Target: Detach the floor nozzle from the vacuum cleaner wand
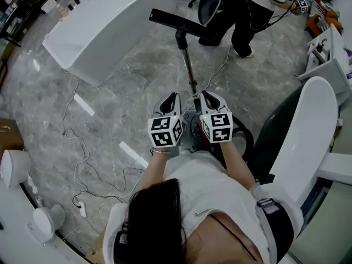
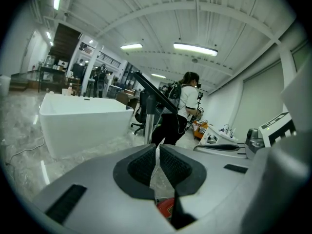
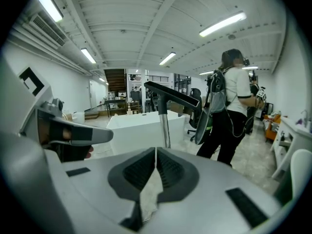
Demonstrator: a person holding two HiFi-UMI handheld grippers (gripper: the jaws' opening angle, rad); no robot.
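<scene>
Left gripper (image 2: 157, 152): jaws almost together, only a thin slit, nothing in them. Right gripper (image 3: 155, 152): jaws pressed together, empty too. They sit side by side with the vacuum wand (image 1: 189, 67) running forward between them. The floor nozzle (image 1: 177, 22) is attached at the wand's far end, tilted, up off the marble floor (image 1: 110, 120), near a white counter (image 1: 104, 32). Another person (image 1: 242, 15) stands beyond.

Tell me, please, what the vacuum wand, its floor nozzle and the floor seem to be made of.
The wand is probably metal with a polished finish: it looks silvery, with a bright streak along it. The floor nozzle is likely plastic, matte black: it shows no gleam. The floor looks like polished stone or stone-look tile: it is grey with veins and seems to mirror the ceiling lights.
</scene>
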